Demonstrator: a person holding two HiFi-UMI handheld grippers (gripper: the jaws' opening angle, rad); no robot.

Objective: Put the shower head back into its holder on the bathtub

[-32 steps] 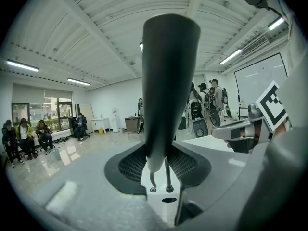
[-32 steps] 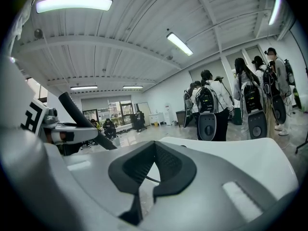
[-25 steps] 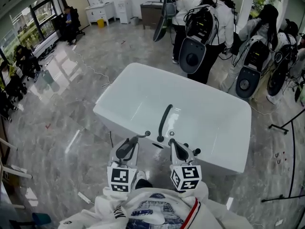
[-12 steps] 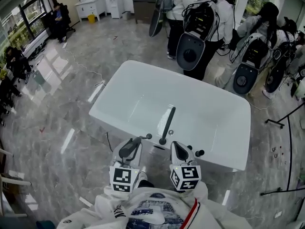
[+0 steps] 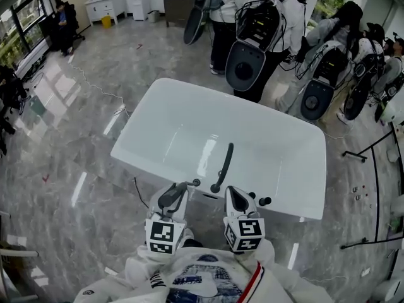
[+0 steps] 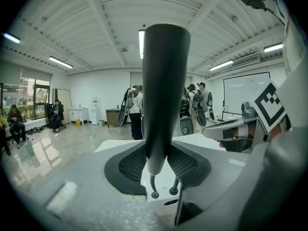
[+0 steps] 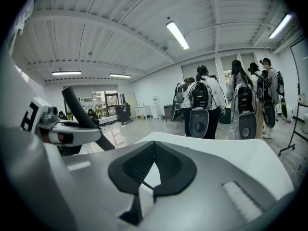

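Left claw (image 6: 159,161) grips shower head (image 6: 163,81), clearest in left gripper view.

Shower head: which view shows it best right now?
Left gripper view: the shower head fills the centre, upright, clamped between the left tongs. Head view shows it whole but small, a dark bar over the bathtub. Right gripper view catches only a slanted stretch at the left.

White top (image 5: 142,273) filling the bottom of the head view, and there's a blue-and-grey print (image 5: 202,281) on the chest, with a thin red stripe (image 5: 254,278) running beside it. Now the left gripper (image 5: 181,188) and right gripper (image 5: 231,193): pale grey shells, black ribbed pads (image 7: 131,170) lining the jaws. Each carries a white cube, left (image 5: 161,236) and right (image 5: 245,232), with black square markers on its faces.
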